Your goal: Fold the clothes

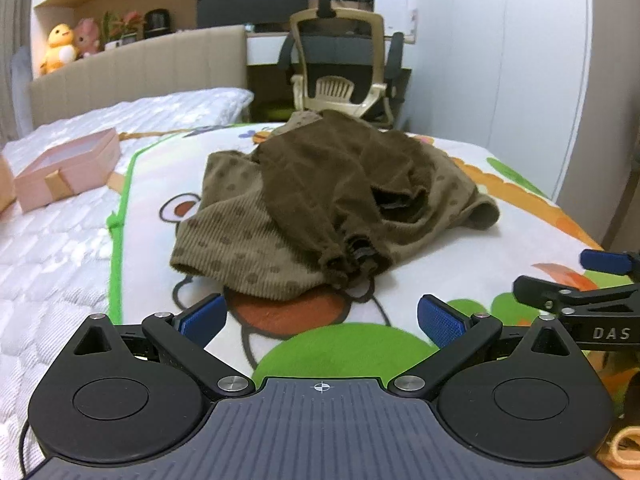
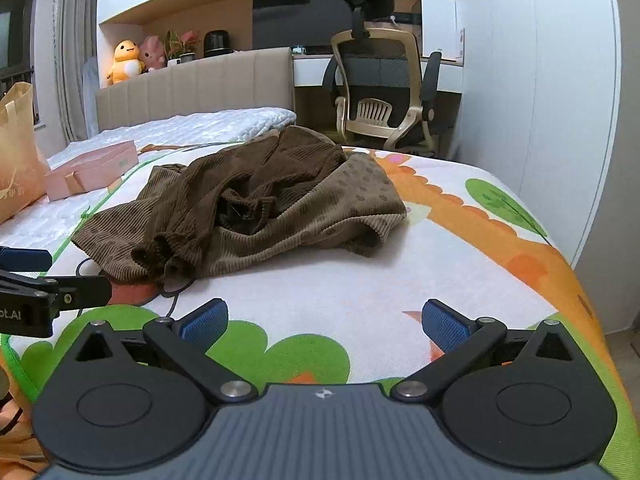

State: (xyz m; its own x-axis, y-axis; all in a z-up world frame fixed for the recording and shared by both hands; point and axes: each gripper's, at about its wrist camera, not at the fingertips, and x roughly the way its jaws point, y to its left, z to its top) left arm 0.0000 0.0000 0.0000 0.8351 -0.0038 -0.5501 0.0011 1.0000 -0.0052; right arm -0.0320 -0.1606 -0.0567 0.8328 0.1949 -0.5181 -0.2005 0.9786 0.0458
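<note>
A crumpled brown corduroy garment [image 1: 320,200] with a lighter dotted part lies in a heap on a cartoon-print blanket [image 1: 420,280] on the bed. The right wrist view shows the same garment [image 2: 248,208] ahead and to the left. My left gripper [image 1: 322,320] is open, low over the blanket, just short of the garment's near hem, holding nothing. My right gripper [image 2: 324,322] is open too, empty, over bare blanket to the right of the heap. Each gripper's fingers show at the edge of the other's view.
A pink gift box [image 1: 68,168] sits on the white quilted mattress [image 1: 52,272] to the left. A paper bag [image 2: 18,152] stands at the far left. Beyond the bed are a headboard [image 2: 192,84], an office chair [image 2: 384,88] and a white wardrobe [image 2: 532,80].
</note>
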